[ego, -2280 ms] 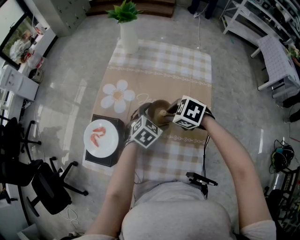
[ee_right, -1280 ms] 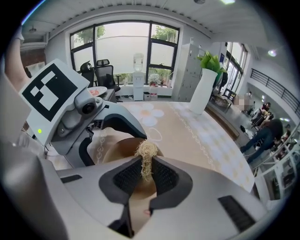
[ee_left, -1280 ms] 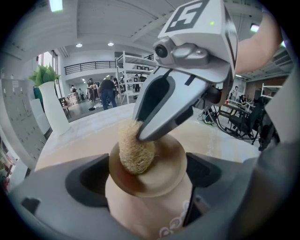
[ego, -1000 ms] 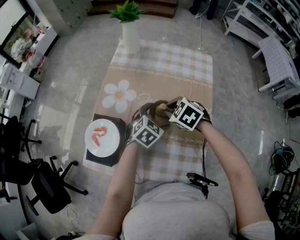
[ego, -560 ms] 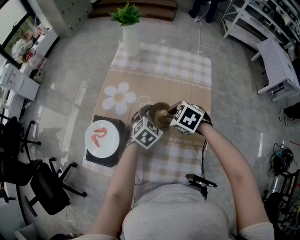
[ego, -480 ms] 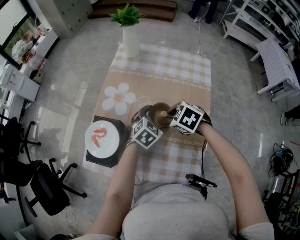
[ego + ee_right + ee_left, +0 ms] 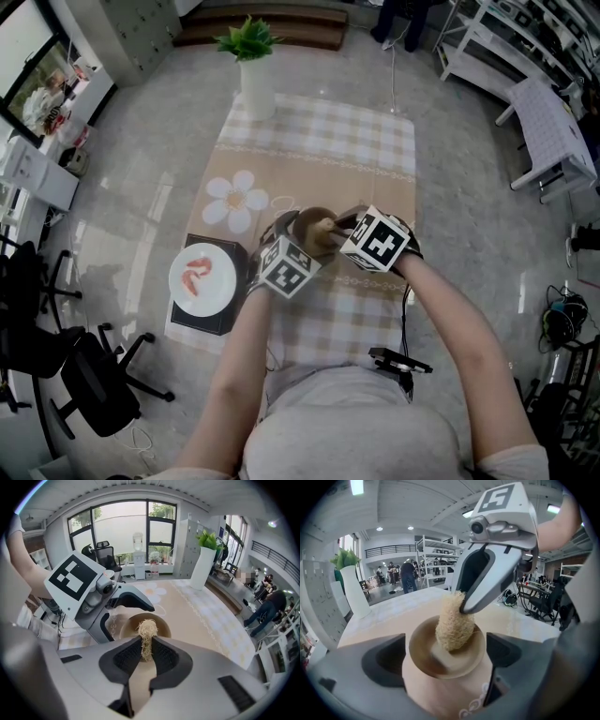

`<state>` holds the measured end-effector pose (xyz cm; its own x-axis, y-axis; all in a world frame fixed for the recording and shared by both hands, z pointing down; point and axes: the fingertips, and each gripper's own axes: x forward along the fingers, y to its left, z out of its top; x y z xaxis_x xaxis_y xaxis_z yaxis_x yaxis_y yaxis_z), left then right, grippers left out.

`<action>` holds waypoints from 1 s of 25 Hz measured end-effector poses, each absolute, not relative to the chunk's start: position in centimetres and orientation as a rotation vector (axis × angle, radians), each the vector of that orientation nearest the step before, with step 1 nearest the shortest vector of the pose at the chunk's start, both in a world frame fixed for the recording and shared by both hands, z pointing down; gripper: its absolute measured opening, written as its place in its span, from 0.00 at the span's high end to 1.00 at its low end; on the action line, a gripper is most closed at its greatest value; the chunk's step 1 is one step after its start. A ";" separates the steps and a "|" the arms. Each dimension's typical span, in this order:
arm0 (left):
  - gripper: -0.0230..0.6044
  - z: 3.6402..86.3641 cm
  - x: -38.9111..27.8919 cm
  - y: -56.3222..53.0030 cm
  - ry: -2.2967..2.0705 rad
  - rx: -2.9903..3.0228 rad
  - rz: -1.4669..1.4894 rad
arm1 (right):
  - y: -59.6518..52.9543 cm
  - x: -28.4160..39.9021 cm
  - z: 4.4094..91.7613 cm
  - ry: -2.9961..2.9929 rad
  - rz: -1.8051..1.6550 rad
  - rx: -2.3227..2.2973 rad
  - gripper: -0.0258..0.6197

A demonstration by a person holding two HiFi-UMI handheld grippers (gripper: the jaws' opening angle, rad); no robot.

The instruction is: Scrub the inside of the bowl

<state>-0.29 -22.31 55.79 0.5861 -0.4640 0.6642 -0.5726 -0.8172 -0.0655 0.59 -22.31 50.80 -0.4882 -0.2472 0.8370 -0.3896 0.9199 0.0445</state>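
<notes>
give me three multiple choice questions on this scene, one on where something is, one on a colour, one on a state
1. Where is the end of the scrubber?
A) inside the bowl
B) lying on the floor
C) beside the vase

2. What colour is the plate?
A) plain blue
B) white with a red mark
C) all black

3. How does the right gripper stand?
A) open and empty
B) shut on the bowl
C) shut on the scrubber

Answers:
1 A, the left gripper view shows the scrubber dipping into the bowl.
2 B, the head view shows a white plate with a red mark on it.
3 C, the right gripper view shows both jaws pressed on the scrubber's fibres.
</notes>
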 end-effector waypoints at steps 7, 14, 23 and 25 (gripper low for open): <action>0.15 54.2 -0.5 -21.8 -0.920 2.684 1.009 | -22.7 0.6 49.0 -2.200 0.182 0.598 0.86; 0.15 52.6 -0.6 -21.3 -0.963 2.705 0.981 | -23.0 1.4 47.2 -2.273 0.173 0.758 0.87; 0.16 48.9 -0.4 -20.0 -1.072 2.761 0.858 | -22.2 2.3 44.6 -2.376 0.218 0.985 0.87; 0.16 47.9 -0.5 -20.0 -1.114 2.761 0.789 | -22.1 2.6 43.6 -2.399 0.222 1.040 0.87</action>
